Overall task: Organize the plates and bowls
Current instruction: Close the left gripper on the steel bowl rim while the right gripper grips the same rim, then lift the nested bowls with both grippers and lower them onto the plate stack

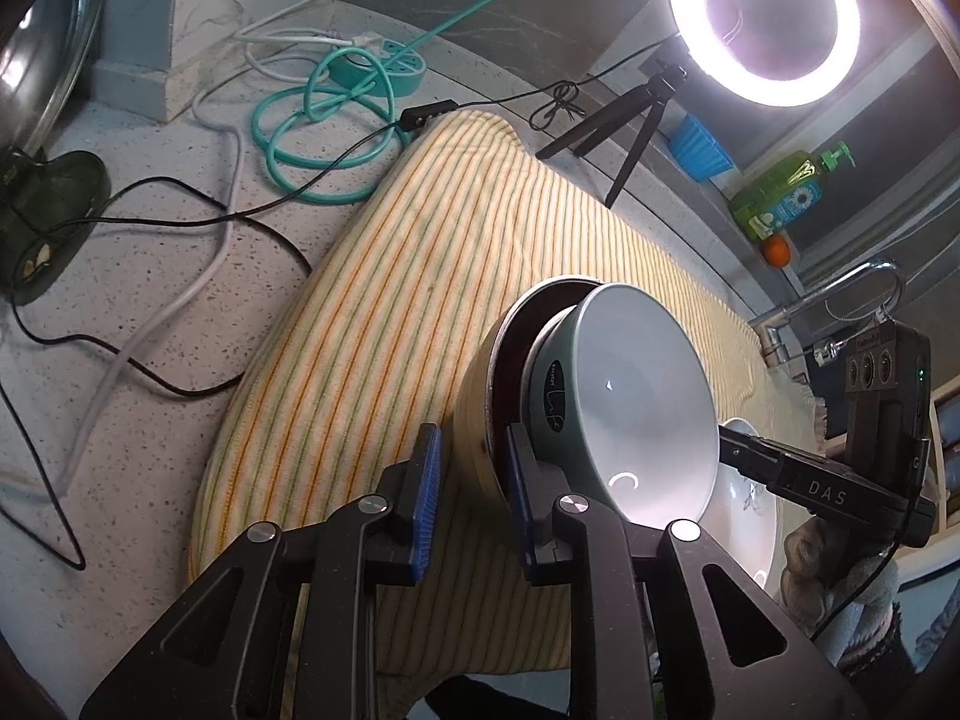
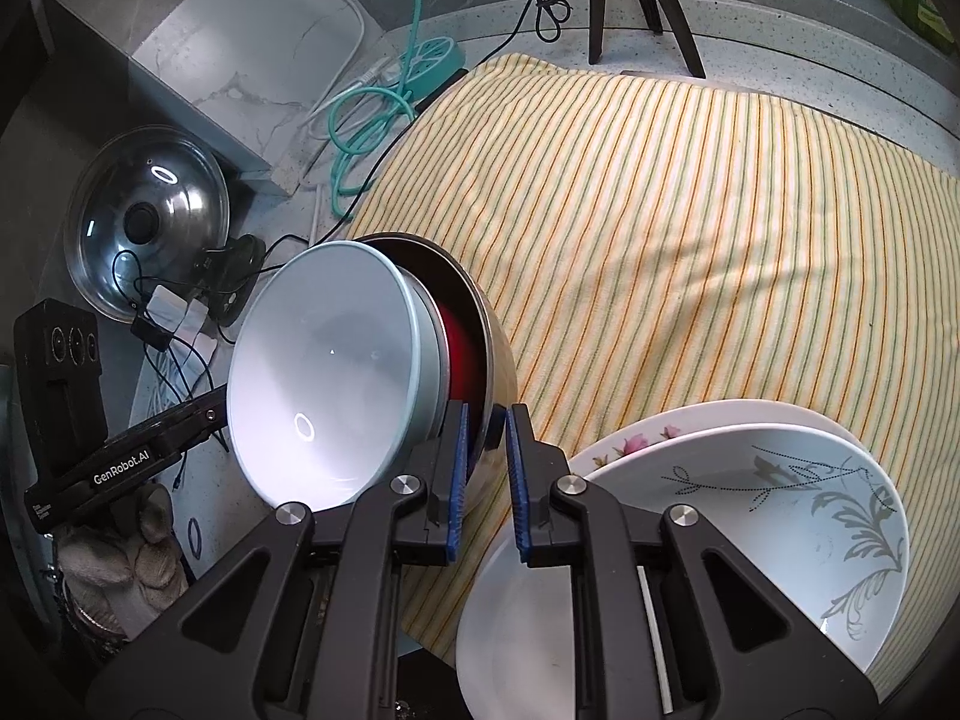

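A steel bowl (image 2: pixel 501 354) with a dark red inside is lifted and tipped on its side over the striped cloth (image 2: pixel 690 228). A teal bowl (image 2: pixel 324 372) with a white inside is nested in it. My right gripper (image 2: pixel 486 468) is shut on the steel bowl's rim. In the left wrist view the steel bowl (image 1: pixel 474 420) shows a tan wall, and my left gripper (image 1: pixel 474 480) is shut on that wall, one pad outside and one inside beside the teal bowl (image 1: pixel 636 384). A white plate with a grey leaf pattern (image 2: pixel 780 510) lies on a flowered plate (image 2: pixel 648 438) at the lower right.
A lit ring light (image 1: pixel 762 18) on a black tripod (image 1: pixel 624 132) stands behind the cloth. A teal power strip (image 1: pixel 384 66) and loose cables lie on the speckled counter. A glass pot lid (image 2: pixel 150 222) leans at the left. A green soap bottle (image 1: pixel 786 186) and a faucet (image 1: pixel 840 294) are at the right.
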The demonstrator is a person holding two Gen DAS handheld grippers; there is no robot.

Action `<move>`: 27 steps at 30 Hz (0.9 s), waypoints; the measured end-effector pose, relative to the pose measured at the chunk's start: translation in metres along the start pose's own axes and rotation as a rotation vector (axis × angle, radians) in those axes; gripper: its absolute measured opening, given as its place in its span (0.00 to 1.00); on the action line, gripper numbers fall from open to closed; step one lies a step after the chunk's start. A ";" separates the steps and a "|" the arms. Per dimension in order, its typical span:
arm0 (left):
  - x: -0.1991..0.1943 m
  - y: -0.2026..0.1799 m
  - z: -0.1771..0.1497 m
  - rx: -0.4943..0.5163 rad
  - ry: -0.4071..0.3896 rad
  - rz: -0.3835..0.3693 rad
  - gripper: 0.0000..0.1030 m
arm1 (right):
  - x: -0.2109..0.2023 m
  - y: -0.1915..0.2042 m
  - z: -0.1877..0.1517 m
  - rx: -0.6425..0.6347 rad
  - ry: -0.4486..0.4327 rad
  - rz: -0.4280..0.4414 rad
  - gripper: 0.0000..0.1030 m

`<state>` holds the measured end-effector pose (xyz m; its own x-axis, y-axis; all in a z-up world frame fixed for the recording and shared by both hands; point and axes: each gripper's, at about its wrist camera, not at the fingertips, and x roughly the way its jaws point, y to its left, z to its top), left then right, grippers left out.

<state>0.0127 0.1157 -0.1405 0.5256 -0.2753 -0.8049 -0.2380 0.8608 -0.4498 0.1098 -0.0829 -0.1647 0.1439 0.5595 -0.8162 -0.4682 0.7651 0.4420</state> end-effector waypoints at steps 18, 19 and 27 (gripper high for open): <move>0.001 -0.004 0.003 0.024 0.030 -0.040 0.08 | -0.005 -0.004 -0.002 0.031 -0.012 -0.007 0.13; 0.001 -0.004 0.003 0.024 0.030 -0.043 0.08 | -0.007 -0.003 -0.002 0.033 -0.013 -0.008 0.13; -0.014 -0.015 0.010 0.064 0.003 -0.070 0.08 | -0.035 0.003 -0.005 0.057 -0.066 -0.012 0.13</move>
<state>0.0171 0.1110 -0.1188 0.5366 -0.3373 -0.7735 -0.1477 0.8649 -0.4797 0.0990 -0.1015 -0.1367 0.2068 0.5688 -0.7960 -0.4160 0.7875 0.4547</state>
